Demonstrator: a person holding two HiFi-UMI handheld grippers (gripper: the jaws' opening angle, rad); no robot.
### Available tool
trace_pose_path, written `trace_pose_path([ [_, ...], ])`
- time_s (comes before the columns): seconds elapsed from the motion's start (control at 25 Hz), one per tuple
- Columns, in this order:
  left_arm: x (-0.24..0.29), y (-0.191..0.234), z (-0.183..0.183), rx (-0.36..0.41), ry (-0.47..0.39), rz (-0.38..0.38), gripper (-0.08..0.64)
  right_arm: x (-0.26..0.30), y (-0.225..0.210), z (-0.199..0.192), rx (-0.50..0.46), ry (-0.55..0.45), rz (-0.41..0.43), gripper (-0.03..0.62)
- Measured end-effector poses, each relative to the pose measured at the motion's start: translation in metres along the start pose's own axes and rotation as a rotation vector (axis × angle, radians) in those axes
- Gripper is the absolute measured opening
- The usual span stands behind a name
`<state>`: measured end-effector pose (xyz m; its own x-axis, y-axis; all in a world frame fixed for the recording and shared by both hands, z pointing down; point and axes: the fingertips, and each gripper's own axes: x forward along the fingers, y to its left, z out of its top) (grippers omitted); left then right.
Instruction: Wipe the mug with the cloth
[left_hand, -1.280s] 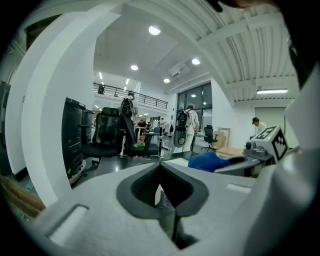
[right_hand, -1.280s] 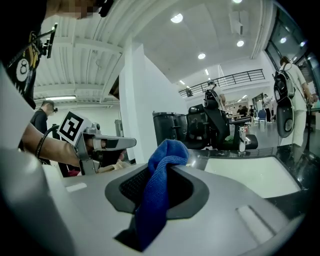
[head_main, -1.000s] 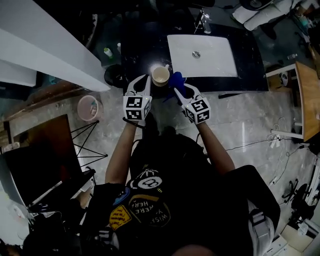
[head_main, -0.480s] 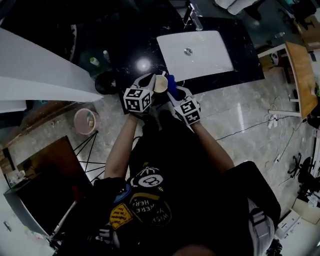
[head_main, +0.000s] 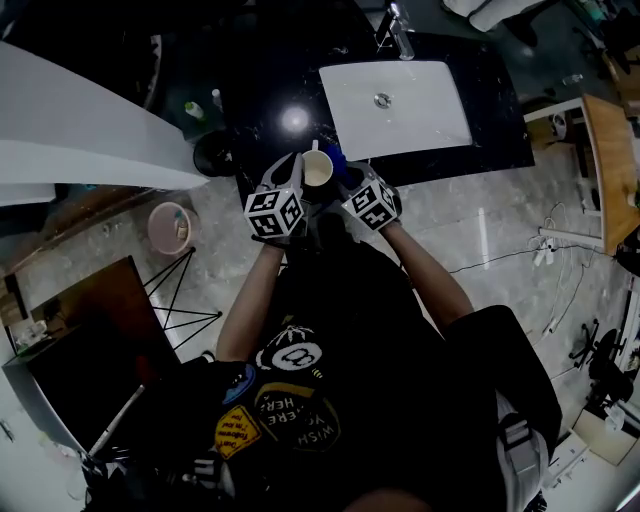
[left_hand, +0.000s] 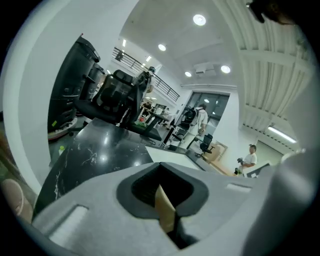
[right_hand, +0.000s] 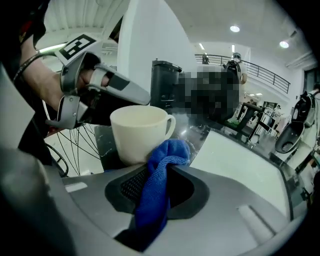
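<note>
**Mug and cloth, both tools engaged**

My left tool (head_main: 291, 172) is clamped on the wall of the mug (head_main: 318, 172), which is at the near edge of the dark surface (head_main: 260, 90). My right tool (right_hand: 156, 192) pinches the blue cloth (right_hand: 162, 165), and the cloth touches the mug's side.

The mug (right_hand: 137, 132) is showing a smooth cream glaze, looking like ceramic. The cloth (right_hand: 167, 152) is looking like blue microfibre, matt and finely nubbed. The right gripper (right_hand: 152, 192) is presenting matt grey plastic around a dark ribbed pad, and the left gripper (left_hand: 162, 195) is wearing the same dull grey. The counter (head_main: 265, 75) is gleaming like polished black stone with pale veins. The sink (head_main: 420, 110) is looking smooth and white, and the tap (head_main: 397, 35) is shining like metal.
</note>
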<state>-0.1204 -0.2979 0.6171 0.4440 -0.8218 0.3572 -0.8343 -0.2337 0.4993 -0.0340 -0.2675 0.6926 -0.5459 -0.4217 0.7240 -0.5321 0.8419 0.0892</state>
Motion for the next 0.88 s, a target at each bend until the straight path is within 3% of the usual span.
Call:
trace_pose_path([
  [0.2, -0.018, -0.003, -0.010, -0.043, -0.036, 0.082, 0.005, -0.033, -0.008, 0.028, 0.008, -0.092, -0.014, 0.091],
  [0.48, -0.024, -0.008, -0.016, -0.070, -0.066, 0.147, 0.005, -0.043, 0.031, 0.004, -0.020, -0.021, 0.051, 0.091],
  [0.72, -0.037, 0.000, -0.018, -0.130, -0.113, 0.198, 0.005, -0.005, 0.009, 0.000, -0.087, 0.043, 0.051, 0.091],
  [0.88, -0.044, 0.001, -0.020, -0.142, -0.116, 0.208, 0.005, 0.000, -0.006, 0.017, -0.137, 0.008, 0.064, 0.089],
])
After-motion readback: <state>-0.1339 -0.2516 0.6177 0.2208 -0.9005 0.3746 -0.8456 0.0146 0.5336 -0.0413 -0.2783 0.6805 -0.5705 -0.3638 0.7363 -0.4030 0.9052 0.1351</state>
